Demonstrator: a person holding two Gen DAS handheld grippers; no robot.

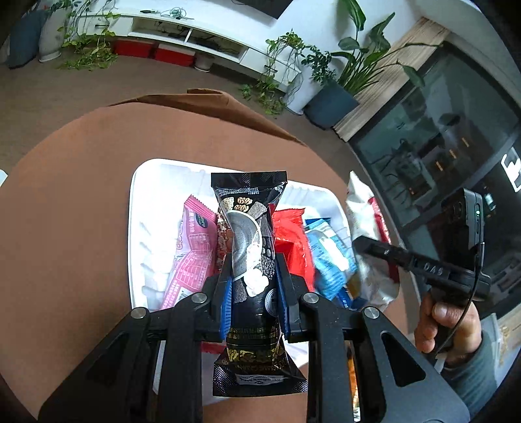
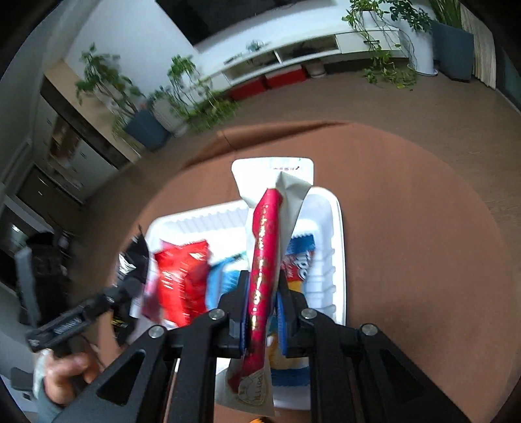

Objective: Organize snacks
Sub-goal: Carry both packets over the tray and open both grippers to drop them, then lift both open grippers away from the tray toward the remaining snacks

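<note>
A: What is the biggest thing here?

B: The round brown table (image 1: 65, 201). On it sits a white tray (image 1: 136, 208) with ridged walls.

A: What is in the tray?

B: Snack packs, side by side. A pink pack (image 1: 190, 247) lies on the left, then a red pack (image 1: 291, 240), then a blue and white pack (image 1: 329, 257).

A: What does the left gripper (image 1: 254, 289) do?

B: Its blue pads are pressed tight on a black snack pack (image 1: 252, 260), held over the tray. The pack shows nuts and seeds and a spoon. The writing on it is too small to read.

A: And the right gripper (image 2: 263, 304)?

B: It is squeezed onto a red and white snack pack (image 2: 265, 247), also above the tray. The gold letters are blurry.

A: Any words you can read?

B: "DAS" on the right gripper's black body, in the left view. A blue pack (image 2: 301, 260) in the tray has big letters, but they are half hidden.

A: What else is around?

B: Green plants (image 1: 358, 58), a white shelf (image 1: 182, 29) and red boxes (image 1: 153, 50) under it.
</note>
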